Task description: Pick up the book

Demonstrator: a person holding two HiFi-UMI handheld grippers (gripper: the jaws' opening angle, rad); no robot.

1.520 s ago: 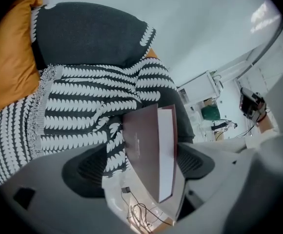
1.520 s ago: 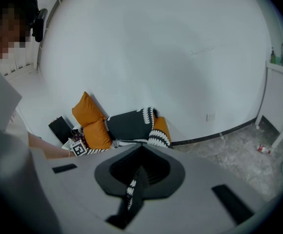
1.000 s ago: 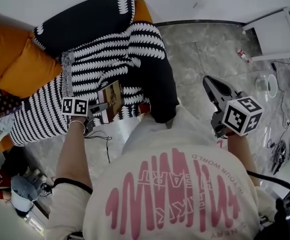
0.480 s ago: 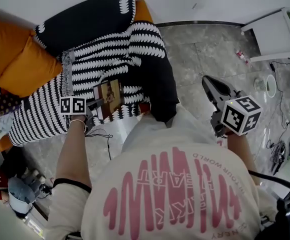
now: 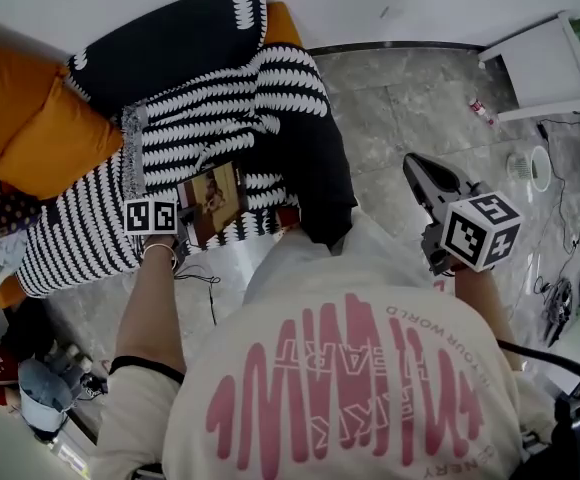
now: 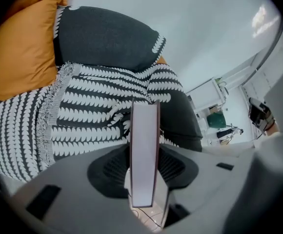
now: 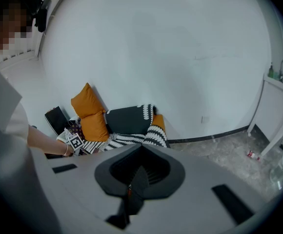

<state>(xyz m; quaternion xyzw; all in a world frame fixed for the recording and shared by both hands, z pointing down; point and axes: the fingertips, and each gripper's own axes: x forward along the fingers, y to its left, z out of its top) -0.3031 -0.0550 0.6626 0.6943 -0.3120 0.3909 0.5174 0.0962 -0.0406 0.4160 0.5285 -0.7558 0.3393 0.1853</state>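
Left hand-held gripper (image 5: 182,216): jaws have just been closing and now clamp the book (image 5: 213,200) by its edge, over the near edge of the striped blanket (image 5: 200,118). Right hand-held gripper (image 7: 131,189): jaws together, empty, well apart over the floor (image 5: 420,108).

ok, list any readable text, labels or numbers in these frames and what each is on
"IN YOUR WORLD": small pink print on the person's white T-shirt, upside down in the head view.
Large pink lettering on the T-shirt: too folded and distorted to read.
book cover: a picture shows, any print too small.
marker cubes: black square patterns, no words.
bottle on the floor: label too small.
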